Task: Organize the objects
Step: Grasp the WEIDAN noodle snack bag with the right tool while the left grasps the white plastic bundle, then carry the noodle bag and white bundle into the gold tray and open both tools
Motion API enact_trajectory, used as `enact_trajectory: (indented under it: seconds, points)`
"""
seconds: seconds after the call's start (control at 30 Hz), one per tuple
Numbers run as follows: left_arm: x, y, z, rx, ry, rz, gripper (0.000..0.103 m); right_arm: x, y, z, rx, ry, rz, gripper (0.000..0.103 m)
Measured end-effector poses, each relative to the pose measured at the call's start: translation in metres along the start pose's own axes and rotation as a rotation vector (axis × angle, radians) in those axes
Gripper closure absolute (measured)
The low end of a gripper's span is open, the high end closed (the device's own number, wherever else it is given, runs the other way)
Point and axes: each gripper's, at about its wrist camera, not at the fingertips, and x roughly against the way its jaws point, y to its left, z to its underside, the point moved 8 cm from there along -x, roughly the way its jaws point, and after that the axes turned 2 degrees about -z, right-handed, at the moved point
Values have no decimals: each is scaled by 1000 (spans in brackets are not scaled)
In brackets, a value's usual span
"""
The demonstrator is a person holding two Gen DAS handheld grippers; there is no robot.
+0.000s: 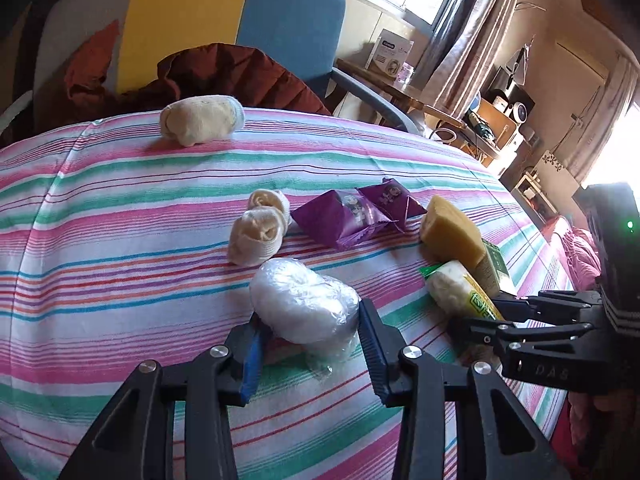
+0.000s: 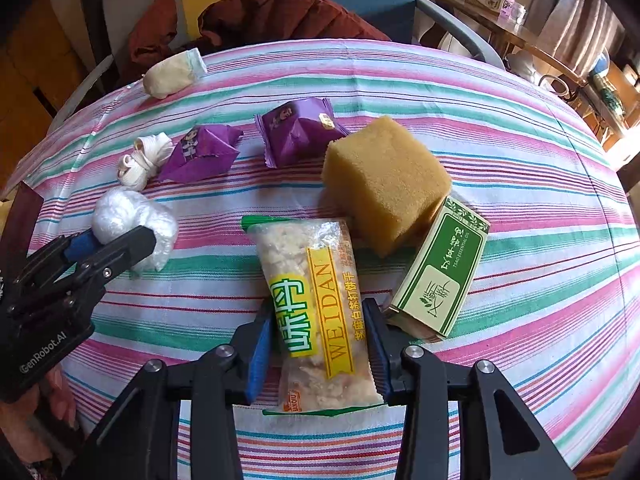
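On the striped tablecloth [image 1: 120, 240] my left gripper [image 1: 308, 332] stands around a white plastic-wrapped bundle [image 1: 304, 304], jaws close on both sides, seemingly gripping it; the bundle also shows in the right wrist view [image 2: 128, 212]. My right gripper [image 2: 320, 344] is shut on a cracker packet [image 2: 316, 304] marked WEIDAN, which lies on the cloth [image 2: 540, 200]. A yellow sponge [image 2: 384, 180], a green box [image 2: 440, 272], two purple snack packets [image 2: 296, 132] [image 2: 200, 152], rolled cream socks [image 1: 260, 228] and another rolled sock [image 1: 200, 120] lie around.
A chair with a red-brown jacket [image 1: 224, 76] stands behind the table. A side table with a white box [image 1: 392, 56] is at the back right. The table's edge curves away on the right, with pink bedding [image 1: 580, 256] beyond.
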Motion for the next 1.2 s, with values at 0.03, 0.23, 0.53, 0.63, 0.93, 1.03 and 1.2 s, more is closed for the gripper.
enact_trajectory:
  seconds: [0.03,0.23,0.53,0.63,0.93,1.03,1.2]
  points:
    - [3,2,2,6,-4,7,60,1,1,0,-4,-3,-10,61]
    - [15,14,14,36,-19,41,60,6,20,0,38,-24,-83,61]
    - [34,19,33,40,-33,69,61,12,45,1,145,-75,-105,61]
    - [40,22,38,51,-39,75,61,15,50,0,176,-98,-98,61]
    - [64,23,60,42,-41,52,62,11,44,-1,169,-98,-65,61]
    - [75,22,68,65,-31,85,62,10,44,-2,166,-101,-63,61]
    - [105,17,70,63,-64,125,62,14,49,-3,164,-115,-97,61]
